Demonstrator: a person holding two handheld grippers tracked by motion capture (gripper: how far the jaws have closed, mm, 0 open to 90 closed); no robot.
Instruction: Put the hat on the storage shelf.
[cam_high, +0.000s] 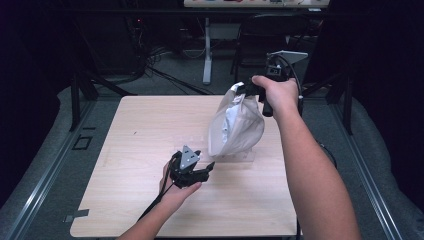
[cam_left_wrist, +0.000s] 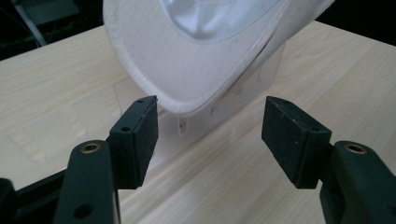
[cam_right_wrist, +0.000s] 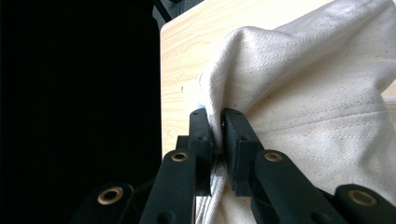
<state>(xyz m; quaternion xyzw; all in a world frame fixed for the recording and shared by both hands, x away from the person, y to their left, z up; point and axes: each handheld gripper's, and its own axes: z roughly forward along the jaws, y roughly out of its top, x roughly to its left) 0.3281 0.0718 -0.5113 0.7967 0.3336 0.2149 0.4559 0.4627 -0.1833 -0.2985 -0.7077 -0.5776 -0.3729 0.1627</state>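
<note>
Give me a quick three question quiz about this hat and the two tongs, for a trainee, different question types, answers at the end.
1. True or false: the right tongs are shut on the hat.
2. The left tongs are: A) open, B) shut on the brim, C) shut on the clear stand.
3. Fill in: the hat's lower edge hangs near a ____ plastic stand on the table.

Key: 1 true; 2 A; 3 clear.
</note>
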